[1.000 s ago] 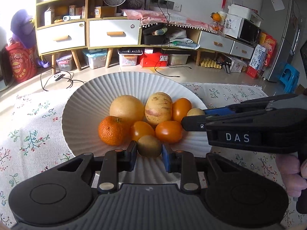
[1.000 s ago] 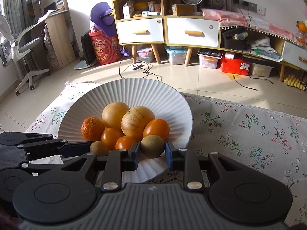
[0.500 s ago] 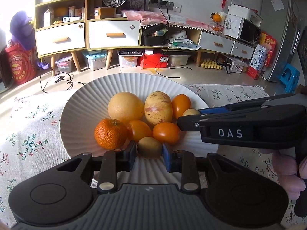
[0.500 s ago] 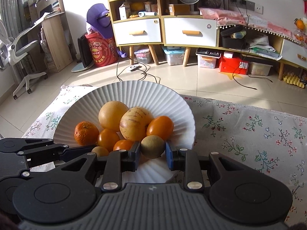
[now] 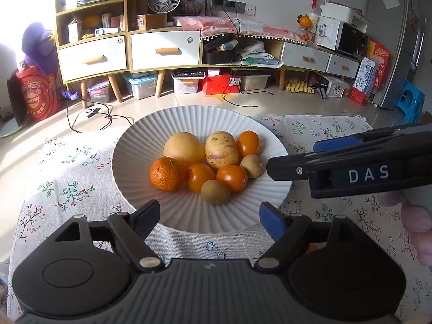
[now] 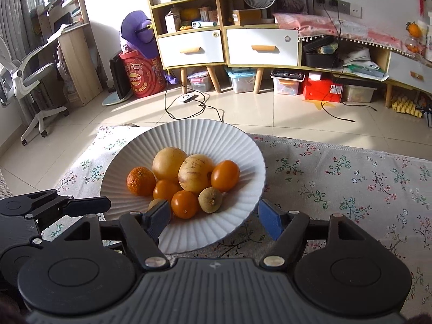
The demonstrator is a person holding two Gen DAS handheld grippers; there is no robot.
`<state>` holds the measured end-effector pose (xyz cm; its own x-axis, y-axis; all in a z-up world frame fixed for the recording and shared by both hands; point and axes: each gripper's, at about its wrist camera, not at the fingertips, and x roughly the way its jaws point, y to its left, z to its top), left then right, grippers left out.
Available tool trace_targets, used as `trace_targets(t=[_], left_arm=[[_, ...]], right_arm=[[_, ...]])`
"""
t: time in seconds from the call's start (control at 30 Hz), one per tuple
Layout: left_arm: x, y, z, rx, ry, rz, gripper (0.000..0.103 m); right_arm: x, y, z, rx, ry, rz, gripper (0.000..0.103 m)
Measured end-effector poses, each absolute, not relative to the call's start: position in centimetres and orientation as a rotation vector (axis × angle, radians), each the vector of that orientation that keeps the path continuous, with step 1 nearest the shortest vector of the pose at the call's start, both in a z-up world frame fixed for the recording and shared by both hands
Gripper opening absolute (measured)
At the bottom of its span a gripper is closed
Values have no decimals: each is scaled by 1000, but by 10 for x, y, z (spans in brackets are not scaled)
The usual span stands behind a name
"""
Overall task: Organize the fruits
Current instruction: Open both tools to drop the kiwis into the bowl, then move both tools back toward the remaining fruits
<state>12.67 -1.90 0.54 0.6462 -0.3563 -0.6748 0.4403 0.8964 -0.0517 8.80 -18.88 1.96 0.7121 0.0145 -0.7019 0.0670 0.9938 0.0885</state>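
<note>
A white ribbed plate (image 5: pixel 129 162) (image 6: pixel 243 148) on the flowered cloth holds a mandarin (image 5: pixel 167 173), a big yellow fruit (image 5: pixel 184 148), a striped yellow melon (image 5: pixel 221 149), three smooth orange fruits and two brown kiwis. My left gripper (image 5: pixel 210 214) hangs over the plate's near rim, jaws opening; one kiwi (image 5: pixel 215 191) lies free ahead of the pads. My right gripper (image 6: pixel 214 216) is also opening, and the other kiwi (image 6: pixel 210 199) lies loose beyond its pads. In the left wrist view that second kiwi (image 5: pixel 251 165) sits by the right gripper's fingers (image 5: pixel 283 167).
The flowered cloth (image 6: pixel 351 183) stretches to the right of the plate and ends at a tiled floor beyond. A person's hand (image 5: pixel 415 216) holds the right gripper. Shelves, drawers, storage boxes and cables stand far behind.
Both grippers were shut on a kiwi each; both jaws have spread wide and let the kiwis go into the plate. Both grippers have drawn back and up slightly.
</note>
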Motion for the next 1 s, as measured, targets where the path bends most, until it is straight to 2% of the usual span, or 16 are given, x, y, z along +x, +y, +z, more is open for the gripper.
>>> trace_targets(t=[0.17,0.43,1.0], left_arm=[[115,-12,9,131,762,-453,85],[95,5,12,170,778,-422,93],[56,43,-3,153,760,-359,93]], right_arm=[[76,-187,24,107,796,-46,83],[53,-185,23,137,819,-75,96],[12,-168,1,71,813,-41,98]])
